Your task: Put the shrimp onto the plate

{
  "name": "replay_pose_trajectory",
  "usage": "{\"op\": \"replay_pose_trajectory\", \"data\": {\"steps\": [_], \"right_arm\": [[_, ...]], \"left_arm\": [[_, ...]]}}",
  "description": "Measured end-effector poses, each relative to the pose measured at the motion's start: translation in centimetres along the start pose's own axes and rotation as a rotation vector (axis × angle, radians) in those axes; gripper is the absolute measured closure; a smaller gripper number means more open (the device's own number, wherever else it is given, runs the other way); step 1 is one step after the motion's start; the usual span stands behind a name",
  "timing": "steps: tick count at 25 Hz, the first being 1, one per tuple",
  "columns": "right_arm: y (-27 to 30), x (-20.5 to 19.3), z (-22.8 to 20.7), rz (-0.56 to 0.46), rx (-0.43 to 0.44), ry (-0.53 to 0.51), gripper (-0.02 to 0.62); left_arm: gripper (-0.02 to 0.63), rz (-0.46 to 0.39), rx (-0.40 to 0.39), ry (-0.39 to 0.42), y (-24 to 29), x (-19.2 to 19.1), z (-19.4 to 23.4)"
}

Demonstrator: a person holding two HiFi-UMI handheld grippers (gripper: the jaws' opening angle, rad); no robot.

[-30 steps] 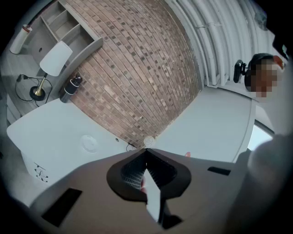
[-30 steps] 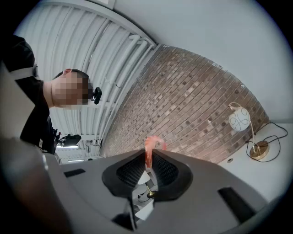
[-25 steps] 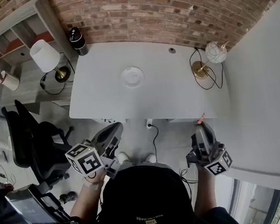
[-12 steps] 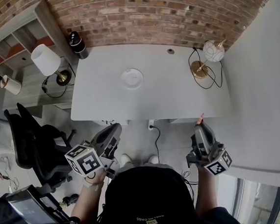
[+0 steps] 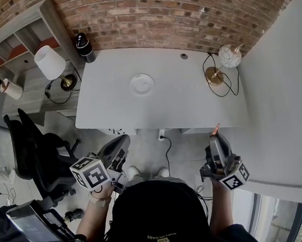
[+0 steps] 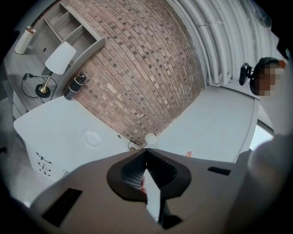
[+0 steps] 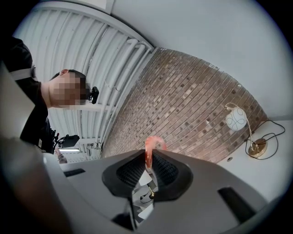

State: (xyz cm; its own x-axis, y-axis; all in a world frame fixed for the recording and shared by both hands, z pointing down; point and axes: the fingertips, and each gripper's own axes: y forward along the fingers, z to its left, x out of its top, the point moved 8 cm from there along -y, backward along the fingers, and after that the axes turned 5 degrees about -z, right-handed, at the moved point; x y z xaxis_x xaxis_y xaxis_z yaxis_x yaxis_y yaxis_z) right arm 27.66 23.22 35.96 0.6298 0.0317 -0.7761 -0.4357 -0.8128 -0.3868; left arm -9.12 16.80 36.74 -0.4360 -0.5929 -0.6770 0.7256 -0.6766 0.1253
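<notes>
- My right gripper (image 7: 150, 157) had its fingers clamped on the shrimp (image 7: 153, 145), held short of the counter's (image 5: 192, 106) near edge, toward its right end.
- My left gripper (image 6: 145, 151) had its fingers together, also short of that edge.
- The plate (image 5: 142, 84) sat left of the counter's centre, open surface around it.

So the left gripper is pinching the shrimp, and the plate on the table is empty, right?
No: the right gripper pinches the shrimp, as the right gripper view shows; the left gripper is shut on nothing. The plate on the table is indeed empty.
</notes>
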Motion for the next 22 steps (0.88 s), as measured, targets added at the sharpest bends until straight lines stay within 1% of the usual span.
{"op": "replay_pose_trajectory", "data": {"steps": [5,12,22], "right_arm": [[-0.2,0.2,-0.4,0.001,0.017,0.005,0.551],[-0.6,0.9,-0.6,0.002,0.008,0.023,0.550],[-0.7,1.4,-0.1,0.015,0.009,0.007,0.550]], "left_arm": [[0.603,-0.005,0.010,0.002,0.3,-0.6,-0.4],[0.603,-0.007,0.022,-0.010,0.3,-1.0,-1.1],[0.603,-0.005,0.006,-0.028,0.7,-1.3,-1.5]]}}
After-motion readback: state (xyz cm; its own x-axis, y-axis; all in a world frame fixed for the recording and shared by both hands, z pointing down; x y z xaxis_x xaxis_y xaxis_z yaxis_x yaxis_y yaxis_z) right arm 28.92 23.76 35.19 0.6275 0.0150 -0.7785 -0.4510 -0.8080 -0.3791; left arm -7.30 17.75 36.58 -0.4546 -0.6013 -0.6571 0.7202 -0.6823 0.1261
